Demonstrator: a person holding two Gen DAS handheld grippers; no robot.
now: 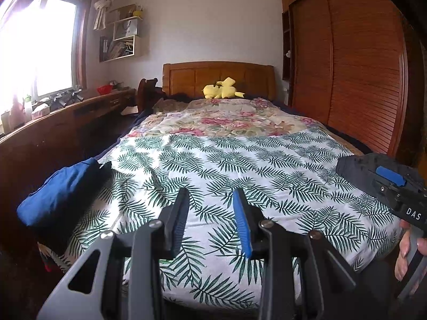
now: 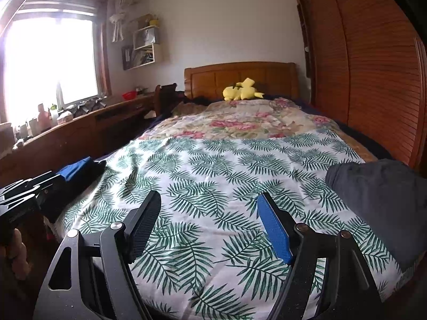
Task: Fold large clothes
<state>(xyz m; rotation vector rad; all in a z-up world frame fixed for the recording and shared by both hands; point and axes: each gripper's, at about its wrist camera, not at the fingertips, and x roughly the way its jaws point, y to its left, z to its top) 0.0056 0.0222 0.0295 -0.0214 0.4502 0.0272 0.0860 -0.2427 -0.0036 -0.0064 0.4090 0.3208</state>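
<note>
Both sets of jaws stand apart and hold nothing above the foot of a bed, the left gripper (image 1: 210,208) with a narrower gap between its black and blue pads, the right gripper (image 2: 210,213) spread wider. Beneath and ahead of them lies a palm-leaf sheet (image 1: 240,165), spread nearly flat across the near half of the bed; beyond it a floral cover (image 1: 218,118) runs to the wooden headboard (image 1: 218,76), where a yellow plush toy (image 1: 222,89) rests.

Two bundles flank the palm-leaf sheet at its near corners. A blue garment (image 1: 61,192) sits bunched on the sheet's left edge, just left of the left gripper and plainly the nearer reach for that hand. A dark grey garment (image 2: 381,200) is heaped on the sheet's right edge, just right of the right gripper, and nearer that hand. Each bundle lies roughly lengthwise along its side of the bed.

Which piece is to be folded next cannot be told; neither gripper touches cloth. The likely move is a sideways reach outward from the sheet's middle.
</note>
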